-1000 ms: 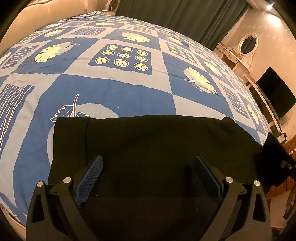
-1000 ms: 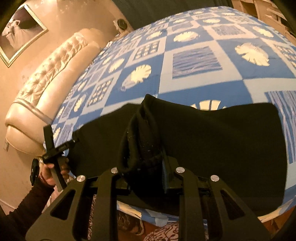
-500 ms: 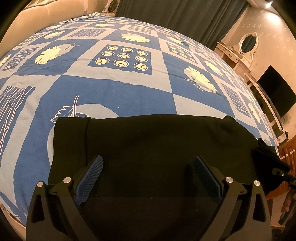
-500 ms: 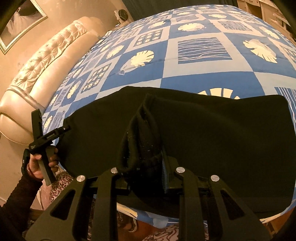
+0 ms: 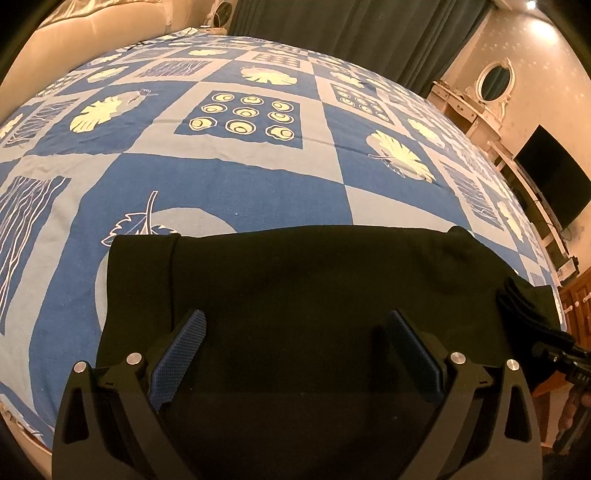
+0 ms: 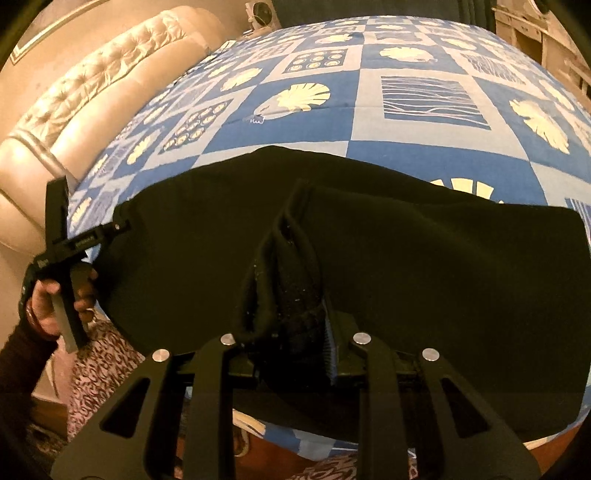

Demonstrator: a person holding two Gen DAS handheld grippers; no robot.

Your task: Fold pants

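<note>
Bed: a wide mattress under a blue and grey patchwork sheet (image 5: pixel 229 192) printed with pale leaves, shells and rings; it bears the pants at its near edge.
Headboard: cream tufted padding (image 6: pixel 92 96) runs along the bed's left side in the right wrist view.
Curtain: dark green drapes (image 5: pixel 351 26) hang behind the far end of the bed.
Pants: black pants (image 5: pixel 314 280) lie folded in a broad flat band along the near edge of the bed, their near margin hanging over it; a narrower layer shows at the left end.
Television: a dark screen (image 5: pixel 550 188) stands on a low unit at the right wall, with an oval mirror (image 5: pixel 495 79) further back.
Right gripper: the right gripper (image 6: pixel 291 347) has its jaws drawn close, pinching a bunched ridge of the pants' cloth that rises between them; a blue pad shows against the fabric.
Left gripper: the left gripper (image 5: pixel 295 347) hovers over the pants with jaws spread wide and nothing between them; whether the blue pads (image 5: pixel 181 350) touch the cloth, I cannot tell.
Left hand: the person's hand (image 6: pixel 55 295) grips the left tool's handle beside the pants' left end.
</note>
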